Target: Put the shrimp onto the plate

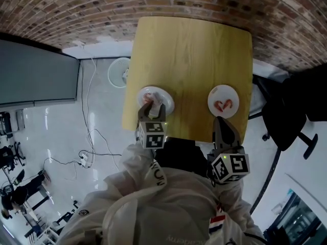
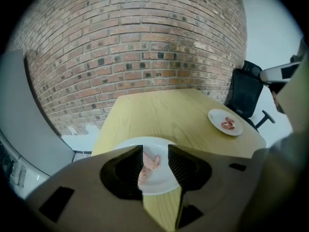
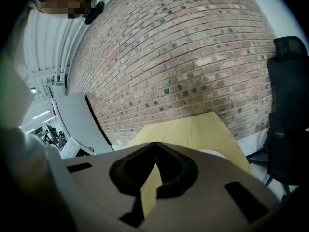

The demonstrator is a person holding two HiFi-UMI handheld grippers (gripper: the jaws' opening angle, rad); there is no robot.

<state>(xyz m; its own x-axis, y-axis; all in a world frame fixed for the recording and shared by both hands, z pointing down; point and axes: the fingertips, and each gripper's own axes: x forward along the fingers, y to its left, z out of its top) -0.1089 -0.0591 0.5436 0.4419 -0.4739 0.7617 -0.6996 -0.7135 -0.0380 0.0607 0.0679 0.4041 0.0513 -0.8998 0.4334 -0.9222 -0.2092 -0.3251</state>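
Two white plates sit near the front edge of a yellow wooden table (image 1: 194, 50). The left plate (image 1: 166, 98) holds a pink shrimp (image 1: 148, 96). The right plate (image 1: 223, 92) holds a red shrimp (image 1: 223, 105). My left gripper (image 1: 152, 107) hovers at the left plate's near rim, open. In the left gripper view the pink shrimp (image 2: 149, 164) lies on the plate (image 2: 164, 180) and shows through the gap of the left gripper (image 2: 155, 149). The right plate (image 2: 217, 116) lies far right. My right gripper (image 1: 223, 122) is just short of the table edge, shut and empty, as the right gripper (image 3: 155, 145) shows.
A black office chair (image 1: 288, 111) stands right of the table. A white round fan (image 1: 118, 71) and cables (image 1: 87, 157) lie on the floor to the left. A brick wall (image 2: 145, 42) is behind the table. A grey panel (image 1: 36, 75) stands at the left.
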